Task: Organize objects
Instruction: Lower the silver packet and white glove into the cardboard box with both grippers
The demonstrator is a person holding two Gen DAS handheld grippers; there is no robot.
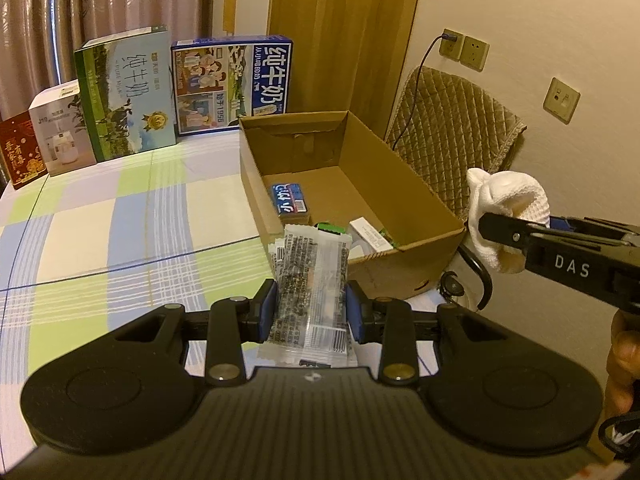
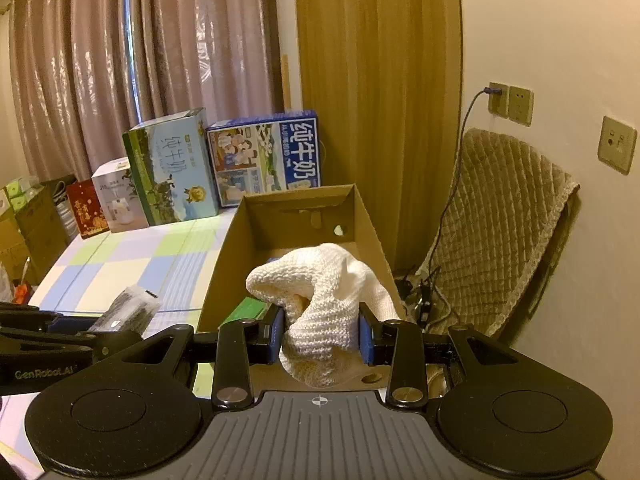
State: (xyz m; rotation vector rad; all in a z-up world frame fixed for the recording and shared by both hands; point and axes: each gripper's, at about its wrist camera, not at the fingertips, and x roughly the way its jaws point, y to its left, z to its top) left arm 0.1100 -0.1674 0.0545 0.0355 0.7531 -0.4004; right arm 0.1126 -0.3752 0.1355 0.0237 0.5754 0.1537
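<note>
My left gripper [image 1: 311,312] is shut on a clear plastic snack packet [image 1: 310,280] with dark print, held upright above the checked bedsheet just short of the open cardboard box [image 1: 424,188]. In the right wrist view that snack packet [image 2: 128,308] shows at the lower left. My right gripper [image 2: 322,334] is shut on a white knitted cloth [image 2: 320,308], held over the near end of the cardboard box [image 2: 368,216]. Seen from the left wrist view, the white cloth [image 1: 506,208] hangs beyond the box's right corner. Inside the box lie a blue packet [image 1: 289,198], a white carton [image 1: 370,234] and a green item [image 1: 329,227].
Two milk cartons [image 1: 132,96] [image 1: 232,84], a white appliance box [image 1: 60,128] and a red box [image 1: 20,152] stand along the bed's far edge by the curtain. A padded chair [image 1: 452,140] and wall sockets [image 1: 464,50] with a cable are right of the box.
</note>
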